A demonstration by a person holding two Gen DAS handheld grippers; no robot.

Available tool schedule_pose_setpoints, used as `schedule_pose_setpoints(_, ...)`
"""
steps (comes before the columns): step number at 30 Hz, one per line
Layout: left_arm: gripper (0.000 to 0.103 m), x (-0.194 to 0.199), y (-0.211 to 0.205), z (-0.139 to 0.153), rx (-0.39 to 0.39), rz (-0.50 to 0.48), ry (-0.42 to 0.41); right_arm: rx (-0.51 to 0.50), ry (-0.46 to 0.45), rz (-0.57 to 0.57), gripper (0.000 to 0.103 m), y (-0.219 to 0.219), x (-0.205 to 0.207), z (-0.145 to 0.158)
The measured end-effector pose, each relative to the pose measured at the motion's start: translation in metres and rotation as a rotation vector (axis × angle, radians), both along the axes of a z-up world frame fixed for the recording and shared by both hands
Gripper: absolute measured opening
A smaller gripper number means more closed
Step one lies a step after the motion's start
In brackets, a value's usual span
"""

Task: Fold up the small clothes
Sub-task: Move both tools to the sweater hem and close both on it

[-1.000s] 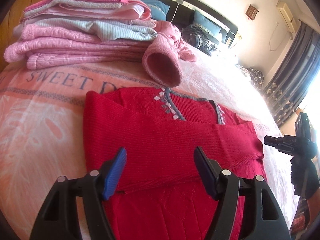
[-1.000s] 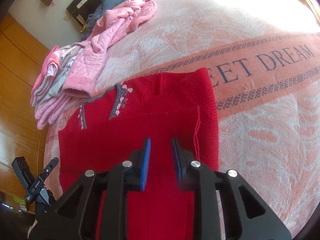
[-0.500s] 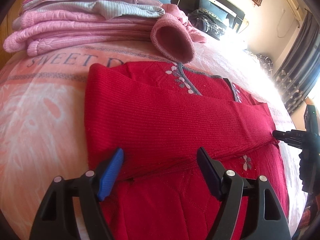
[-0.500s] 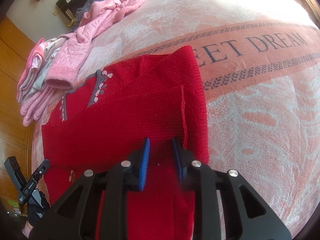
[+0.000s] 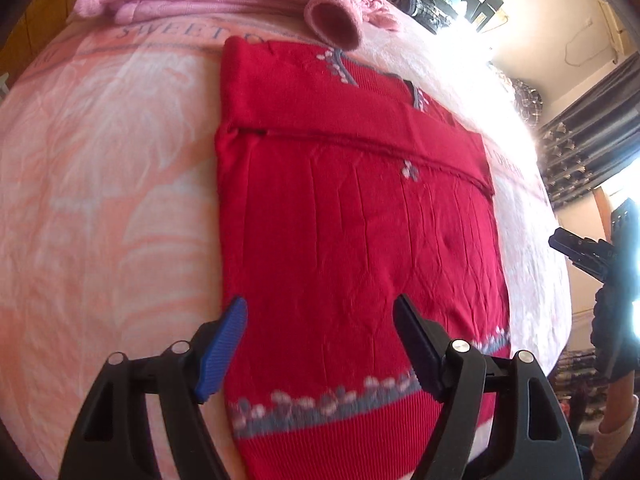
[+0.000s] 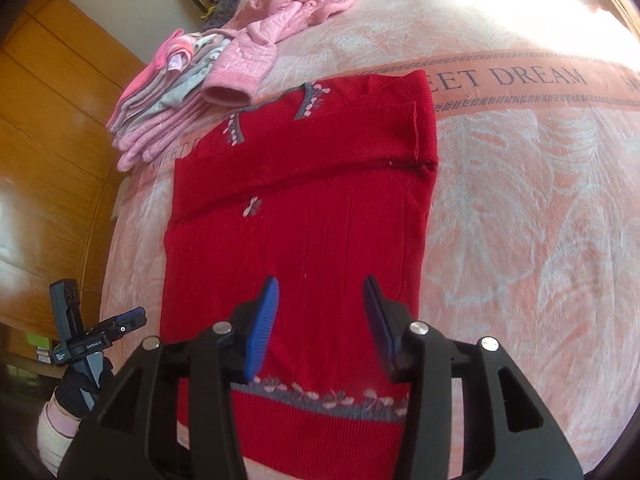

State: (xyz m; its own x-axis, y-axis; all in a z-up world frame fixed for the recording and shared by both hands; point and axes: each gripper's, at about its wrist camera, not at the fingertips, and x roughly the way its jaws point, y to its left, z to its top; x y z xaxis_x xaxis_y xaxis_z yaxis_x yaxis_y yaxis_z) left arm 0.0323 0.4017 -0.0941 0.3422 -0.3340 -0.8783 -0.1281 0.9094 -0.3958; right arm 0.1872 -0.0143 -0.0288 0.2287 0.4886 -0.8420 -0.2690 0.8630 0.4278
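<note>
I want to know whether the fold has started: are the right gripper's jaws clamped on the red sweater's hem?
No, the right gripper has its jaws spread apart above the red sweater, gripping nothing.

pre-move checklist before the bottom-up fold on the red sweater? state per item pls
1. Left gripper open, jaws holding nothing: ok.
2. Right gripper open, jaws holding nothing: ok.
3. Sleeves folded across the chest of the red sweater: ok, a folded band lies straight across below the neckline.
4. Hem band flat and reachable: ok, it lies nearest both grippers; its near edge is partly hidden by the gripper bodies.
5. Landing zone clear: not ok, the cuff of the pink jacket lies at the neckline, apparently overlapping it.
6. Body panel smooth: not ok, lengthwise creases run down it.
</note>
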Motion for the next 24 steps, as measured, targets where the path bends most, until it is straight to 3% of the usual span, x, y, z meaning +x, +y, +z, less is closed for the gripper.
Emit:
schedule_pose_setpoints(5, 0.076, -0.069, 0.0, -0.022, -0.032, -0.014, 0.117, -0.008, 0.027, 0.078, 0.049, -0.016, -0.069, 0.001)
schedule_pose_setpoints(10, 0.075, -0.108, 0.003, -0.042, -0.051, -0.035, 0.163, -0.045, 0.046, 0.091, 0.05, -0.039, -0.111, -0.013)
schedule_pose_setpoints(19, 0.075, -0.126, 0.001, -0.05, -0.148, -0.032, 0.15, -0.062, 0.094, 0.116, 0.05, -0.044, -0.144, -0.042)
schedule_pose_setpoints(24, 0.075, -0.127, -0.013, -0.059, -0.112, -0.05, 0.157, -0.093, 0.097, 0.157, 0.05, -0.034, -0.152, -0.051)
